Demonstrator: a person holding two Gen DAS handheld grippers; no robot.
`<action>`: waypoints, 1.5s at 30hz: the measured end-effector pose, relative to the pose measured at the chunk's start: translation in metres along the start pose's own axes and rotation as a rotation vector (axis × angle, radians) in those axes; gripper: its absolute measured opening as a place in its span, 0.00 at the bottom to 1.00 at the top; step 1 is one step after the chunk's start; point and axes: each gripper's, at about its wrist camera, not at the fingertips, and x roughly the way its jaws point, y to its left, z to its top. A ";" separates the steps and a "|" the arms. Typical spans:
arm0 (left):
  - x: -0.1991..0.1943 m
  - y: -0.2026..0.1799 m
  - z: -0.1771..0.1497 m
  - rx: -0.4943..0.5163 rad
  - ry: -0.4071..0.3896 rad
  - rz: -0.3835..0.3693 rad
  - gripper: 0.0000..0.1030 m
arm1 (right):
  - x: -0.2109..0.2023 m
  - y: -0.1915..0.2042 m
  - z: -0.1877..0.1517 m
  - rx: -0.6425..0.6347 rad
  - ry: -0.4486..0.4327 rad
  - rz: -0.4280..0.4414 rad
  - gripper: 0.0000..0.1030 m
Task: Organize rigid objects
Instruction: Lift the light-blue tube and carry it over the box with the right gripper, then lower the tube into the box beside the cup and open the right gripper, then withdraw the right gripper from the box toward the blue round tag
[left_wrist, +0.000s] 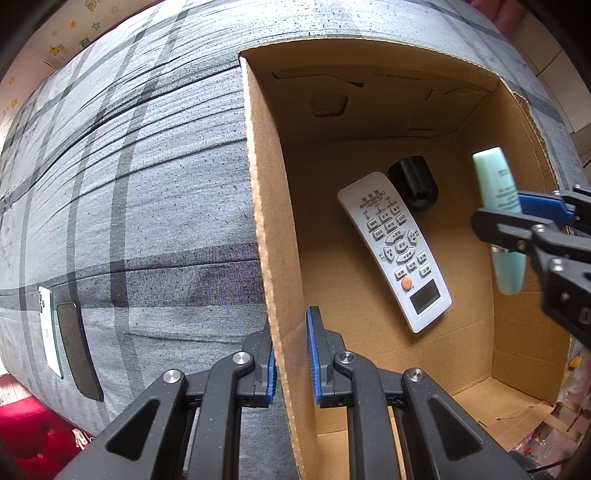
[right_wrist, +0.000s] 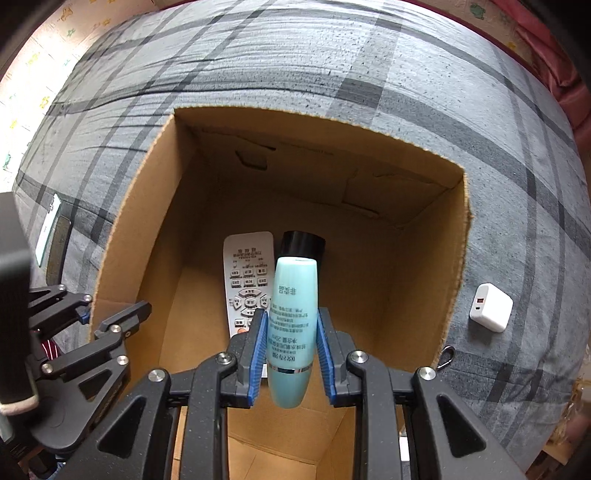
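Note:
An open cardboard box (left_wrist: 275, 236) (right_wrist: 125, 240) stands on a grey plaid bed cover. Inside lie a white remote control (left_wrist: 395, 251) (right_wrist: 245, 280) and a black cylinder (left_wrist: 413, 182) (right_wrist: 303, 245). My right gripper (right_wrist: 291, 343) (left_wrist: 517, 221) is shut on a turquoise cosmetic tube (right_wrist: 293, 325) (left_wrist: 498, 206) and holds it over the inside of the box. My left gripper (left_wrist: 291, 354) (right_wrist: 110, 314) is shut on the box's left wall, one finger on each side.
A white phone (left_wrist: 50, 330) (right_wrist: 48, 229) and a dark phone (left_wrist: 79, 349) (right_wrist: 59, 245) lie on the cover left of the box. A white charger block (right_wrist: 491, 308) lies right of the box. A small metal clip (right_wrist: 445, 356) lies by the box's right corner.

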 end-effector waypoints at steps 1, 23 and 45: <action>0.000 0.000 0.000 -0.001 0.000 -0.001 0.14 | 0.004 0.000 0.000 -0.001 0.006 -0.003 0.26; 0.000 0.000 0.000 -0.001 0.001 -0.002 0.14 | 0.062 0.000 0.002 -0.018 0.100 -0.024 0.26; -0.001 0.002 0.000 0.004 -0.007 0.001 0.14 | 0.009 -0.001 0.003 -0.003 0.005 0.002 0.49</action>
